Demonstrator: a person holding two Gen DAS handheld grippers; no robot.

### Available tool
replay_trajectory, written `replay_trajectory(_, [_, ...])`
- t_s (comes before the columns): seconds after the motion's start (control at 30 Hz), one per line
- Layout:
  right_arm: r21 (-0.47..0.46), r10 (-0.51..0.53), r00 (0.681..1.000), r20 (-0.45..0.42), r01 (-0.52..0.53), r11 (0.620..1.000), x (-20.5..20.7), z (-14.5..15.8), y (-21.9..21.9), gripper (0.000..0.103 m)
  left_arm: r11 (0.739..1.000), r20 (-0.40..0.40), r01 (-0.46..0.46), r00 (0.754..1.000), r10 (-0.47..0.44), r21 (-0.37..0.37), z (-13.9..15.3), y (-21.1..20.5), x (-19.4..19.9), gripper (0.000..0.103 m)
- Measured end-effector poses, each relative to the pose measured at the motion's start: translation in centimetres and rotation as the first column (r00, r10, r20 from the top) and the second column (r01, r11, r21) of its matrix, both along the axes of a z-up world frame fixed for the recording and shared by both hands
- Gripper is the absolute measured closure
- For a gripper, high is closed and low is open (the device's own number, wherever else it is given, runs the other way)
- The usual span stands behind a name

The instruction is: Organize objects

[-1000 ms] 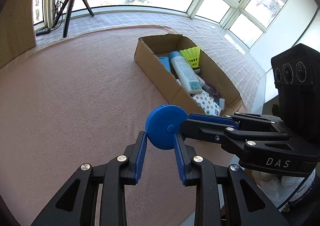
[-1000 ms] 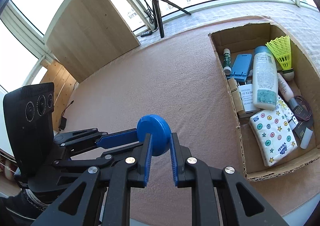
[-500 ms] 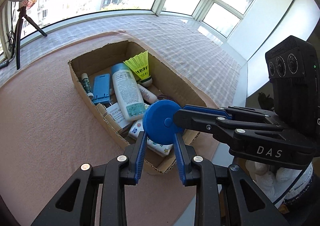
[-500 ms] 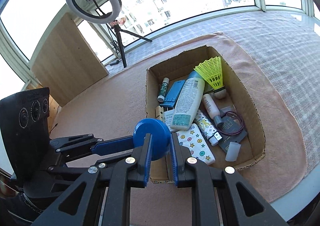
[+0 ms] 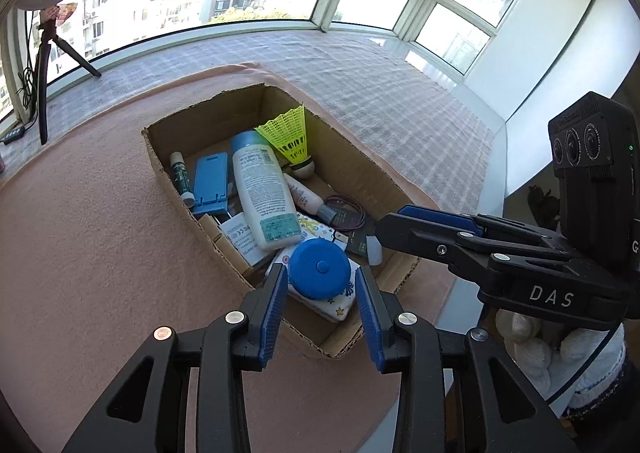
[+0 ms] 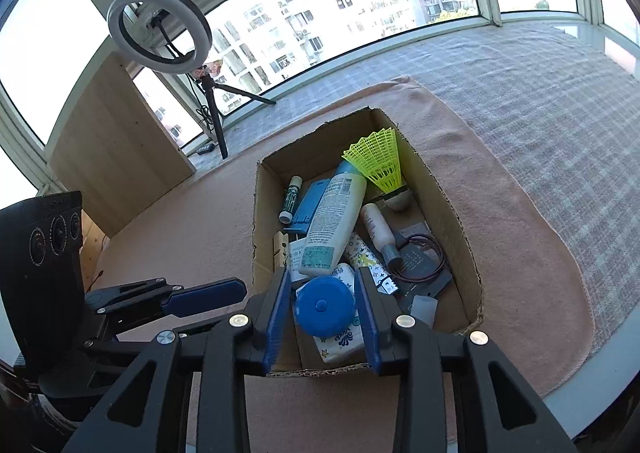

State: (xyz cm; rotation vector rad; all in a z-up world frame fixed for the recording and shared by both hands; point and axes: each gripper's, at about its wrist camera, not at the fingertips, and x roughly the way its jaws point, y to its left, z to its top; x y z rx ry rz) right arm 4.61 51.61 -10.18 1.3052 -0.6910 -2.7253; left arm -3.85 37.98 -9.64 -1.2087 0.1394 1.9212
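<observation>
Left wrist view. The left hand-held gripper (image 5: 322,289) stands with jaws spread above the near end of the cardboard box (image 5: 362,169); the blue round tape measure (image 5: 319,269) lies between the blue pads without touching either, resting on the patterned tissue pack (image 5: 340,303). The right hand-held gripper (image 5: 404,221) reaches in from the right; whether it is open cannot be told here. Judged step: release of the tape measure into the box, apparently complete; the next move calls for lifting both tools clear without catching the box rim. Contents: white lotion bottle (image 5: 262,193), yellow shuttlecock (image 5: 290,137), blue phone stand (image 5: 210,183), lip balm stick (image 5: 180,177), small pink-white bottle (image 5: 306,197).

Right wrist view. The right hand-held gripper (image 6: 322,309) is likewise open, its pads flanking the tape measure (image 6: 324,307) with gaps on both sides. The box (image 6: 456,229) sits on the pink-covered worktop (image 6: 516,237). Also inside: a wooden clothespin (image 6: 280,251), a dark card (image 6: 418,269) and a thin cord loop (image 6: 430,249).
</observation>
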Motion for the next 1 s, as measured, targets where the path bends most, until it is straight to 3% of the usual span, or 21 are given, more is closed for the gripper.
replay_trajectory(0.3, [0.001,-0.071,0.997,-0.009,0.071,0.997,2.2,-0.4,-1.2,0.046,0.993,0.004,-0.102,0.995,0.102,-0.050,-0.7,-4.1,-1.8,0.049])
replay_trajectory(0.7, [0.070,-0.071,0.997,-0.002,0.071,0.995,2.4,1.0,-5.8,0.040,0.978,-0.025,-0.196,0.980,0.195,-0.065,0.6,-10.8,-2.0,0.028])
replay_trajectory(0.87, [0.095,-0.034,0.999,-0.017,0.036,0.995,2.1,1.8,-8.9,0.038,0.958,-0.053,-0.278,0.960,0.275,-0.070,1.7,-15.3,-2.2,0.026])
replay_trajectory(0.93, [0.114,-0.025,1.000,-0.017,0.027,0.993,1.9,1.9,-10.0,0.037,0.944,-0.063,-0.317,0.948,0.313,-0.086,1.9,-17.0,-2.2,0.016])
replay_trajectory(1.0, [0.126,-0.013,1.000,-0.020,0.016,0.992,1.8,2.0,-11.1,0.037,0.931,-0.091,-0.351,0.935,0.343,-0.099,2.0,-18.6,-2.1,0.014])
